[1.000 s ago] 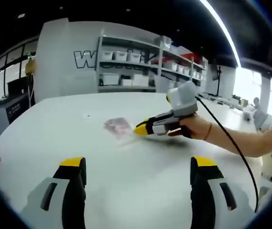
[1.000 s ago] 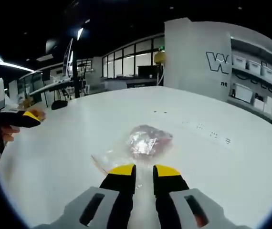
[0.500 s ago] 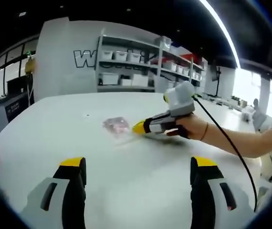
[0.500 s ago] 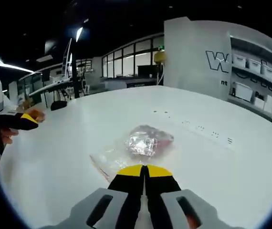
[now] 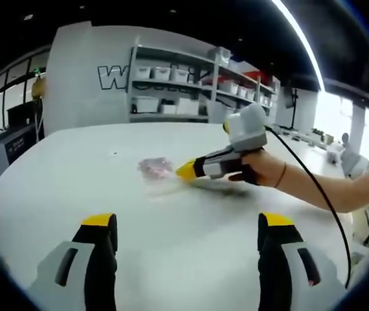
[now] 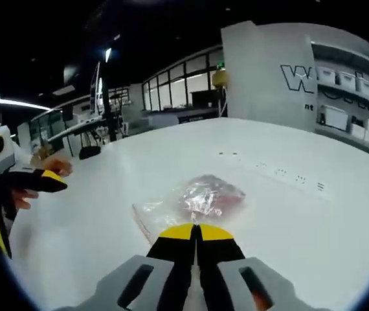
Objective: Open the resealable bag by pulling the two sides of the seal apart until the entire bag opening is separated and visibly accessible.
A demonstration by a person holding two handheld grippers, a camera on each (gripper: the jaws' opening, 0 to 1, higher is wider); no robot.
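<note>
Our right gripper [image 6: 196, 228] is pinching the near edge of the resealable bag [image 6: 188, 201] with jaws pressed together; the clear bag is lying on the white table [image 6: 314, 220], pinkish contents bunched at its far end. Our left gripper [image 5: 188, 227] is hovering well apart over the table, jaws spread wide.

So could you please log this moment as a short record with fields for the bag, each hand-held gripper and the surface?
bag: clear resealable bag with pinkish contents, lying on the table
right hand-held gripper: jaws closed on the bag's near edge
left hand-held gripper: jaws wide apart, short of the bag, holding nothing
surface: white table
seal: cannot tell whether it is open
</note>
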